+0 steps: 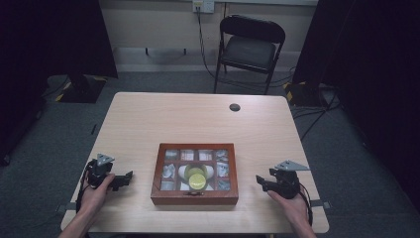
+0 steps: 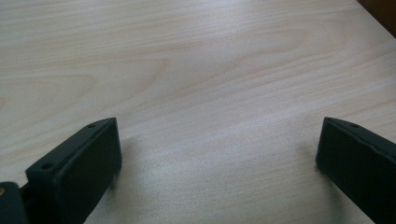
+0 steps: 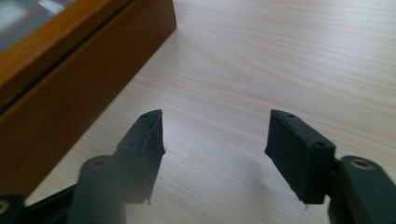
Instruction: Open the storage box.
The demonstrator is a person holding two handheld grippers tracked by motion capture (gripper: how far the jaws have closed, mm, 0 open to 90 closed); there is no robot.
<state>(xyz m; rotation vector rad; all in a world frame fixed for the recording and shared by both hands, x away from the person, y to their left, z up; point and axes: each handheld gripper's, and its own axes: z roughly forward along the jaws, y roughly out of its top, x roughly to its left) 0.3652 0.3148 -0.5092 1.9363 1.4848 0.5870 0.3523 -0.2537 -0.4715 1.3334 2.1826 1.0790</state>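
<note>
A wooden box [image 1: 194, 197] sits on the table [image 1: 148, 119] between 2 empty grippers: left gripper [image 1: 127, 177] and right gripper [image 1: 260, 181], both with jaws apart.

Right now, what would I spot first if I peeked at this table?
A wooden box with a glass lid sits near the front middle of the table, with a yellow-green lid showing inside. A left tool and a right tool rest open on either side, holding nothing.
</note>
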